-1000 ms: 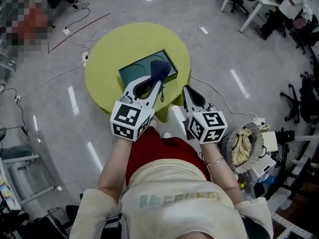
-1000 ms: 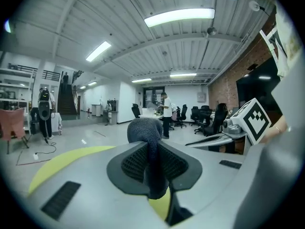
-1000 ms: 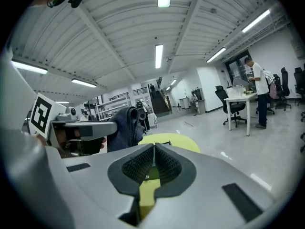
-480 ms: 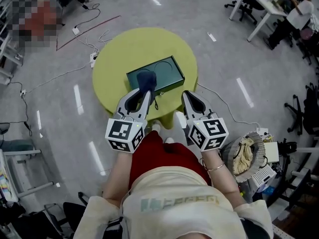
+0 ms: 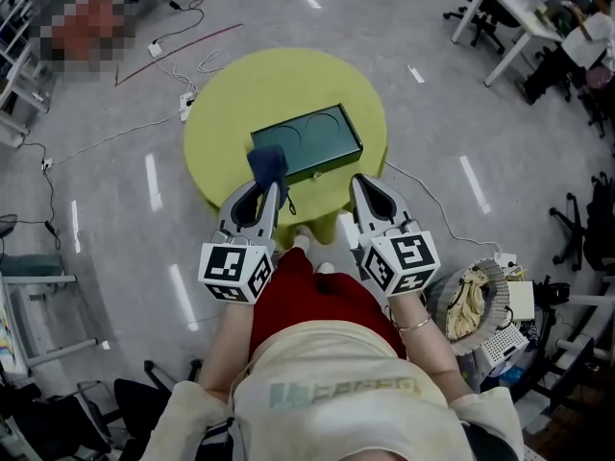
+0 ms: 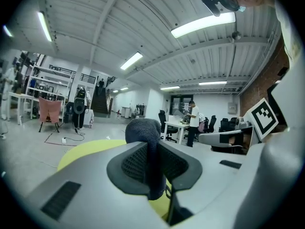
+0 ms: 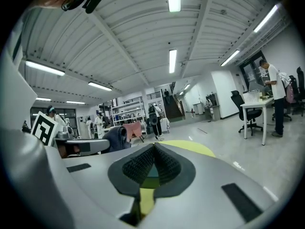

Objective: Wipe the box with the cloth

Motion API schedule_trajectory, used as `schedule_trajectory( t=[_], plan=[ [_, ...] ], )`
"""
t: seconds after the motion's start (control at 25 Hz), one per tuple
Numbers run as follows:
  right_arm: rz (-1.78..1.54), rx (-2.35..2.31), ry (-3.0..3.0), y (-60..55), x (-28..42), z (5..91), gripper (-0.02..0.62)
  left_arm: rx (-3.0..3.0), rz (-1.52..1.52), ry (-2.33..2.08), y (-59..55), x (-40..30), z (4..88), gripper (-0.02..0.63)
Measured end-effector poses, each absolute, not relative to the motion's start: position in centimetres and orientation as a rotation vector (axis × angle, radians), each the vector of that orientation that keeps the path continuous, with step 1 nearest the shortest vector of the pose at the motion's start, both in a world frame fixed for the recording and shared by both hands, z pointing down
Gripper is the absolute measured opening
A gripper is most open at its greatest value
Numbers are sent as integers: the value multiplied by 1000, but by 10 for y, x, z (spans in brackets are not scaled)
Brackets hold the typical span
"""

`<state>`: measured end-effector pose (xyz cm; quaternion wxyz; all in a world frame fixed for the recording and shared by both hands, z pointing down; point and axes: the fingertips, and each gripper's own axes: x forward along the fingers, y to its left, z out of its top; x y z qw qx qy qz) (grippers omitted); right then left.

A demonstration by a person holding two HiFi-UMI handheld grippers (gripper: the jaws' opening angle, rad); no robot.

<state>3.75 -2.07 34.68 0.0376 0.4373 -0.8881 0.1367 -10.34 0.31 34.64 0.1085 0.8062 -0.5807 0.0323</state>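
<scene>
A dark green flat box (image 5: 307, 144) lies on the round yellow-green table (image 5: 279, 89) in the head view. My left gripper (image 5: 268, 186) is shut on a dark blue cloth (image 5: 268, 164), which hangs over the box's near left corner. In the left gripper view the cloth (image 6: 147, 147) bulges out between the closed jaws. My right gripper (image 5: 366, 185) sits shut and empty just off the table's near edge, to the right of the box. In the right gripper view a sliver of the box (image 7: 152, 170) shows past the jaw tips.
A wire basket (image 5: 476, 286) with a pale rag stands on the floor at the right. Cables (image 5: 115, 142) run across the floor to the table's left. Desks (image 5: 519, 8) and office chairs (image 5: 586, 219) stand at the far right.
The left gripper has drawn the cloth back across the box towards me, from the box's top to its near left corner. The right gripper has stayed almost still.
</scene>
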Motion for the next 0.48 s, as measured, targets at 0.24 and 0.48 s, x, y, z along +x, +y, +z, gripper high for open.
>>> schedule_trajectory(
  t=[0.24,0.48],
  plan=[
    [399,1328,-2733,-12,33,344,37,2373,97,-1735,14,-105,342,69],
    [386,1338,-2740,-9,34,342,37,2371,74,-1741,18,-105,341,69]
  ],
)
